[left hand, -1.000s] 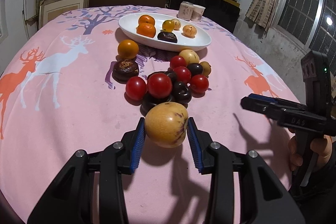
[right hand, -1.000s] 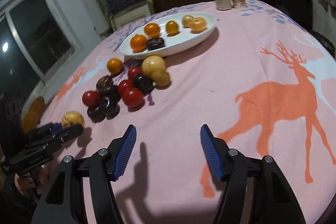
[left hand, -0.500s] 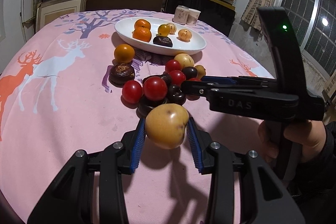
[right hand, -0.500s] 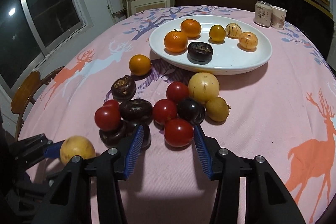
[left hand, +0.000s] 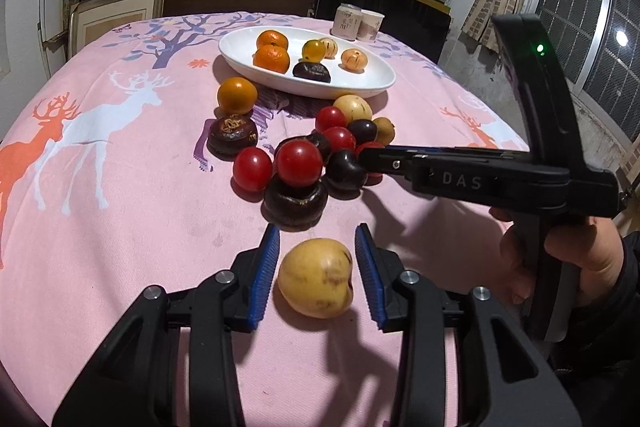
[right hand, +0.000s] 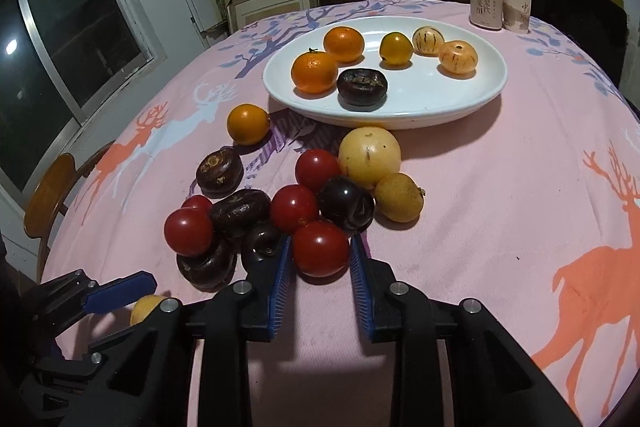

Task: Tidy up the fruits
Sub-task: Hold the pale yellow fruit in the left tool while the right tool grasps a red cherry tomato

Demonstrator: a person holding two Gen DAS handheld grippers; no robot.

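The right gripper [right hand: 318, 261], angled down over the near edge of the fruit pile, has just been closing and now pinches a red tomato [right hand: 320, 248]. The left gripper [left hand: 316, 269], also tilted down, brackets a yellow fruit [left hand: 316, 277] near the pile; whether its pads touch, I cannot tell.

A round table is covered by a pink cloth [right hand: 500, 195] printed with orange and white deer and a purple tree. Toward the far side a white oval dish [right hand: 420, 103] is set on the cloth, and beyond it two paper cups [right hand: 502, 7] are stood side by side. In front of the dish loose fruit is scattered: an orange [right hand: 248, 124], a pale yellow fruit [right hand: 369, 157], red tomatoes [right hand: 294, 207] and dark purple fruits [right hand: 219, 171], heaped closely together. A yellow fruit [left hand: 316, 277] is seen apart at the near edge, seemingly resting on the cloth.
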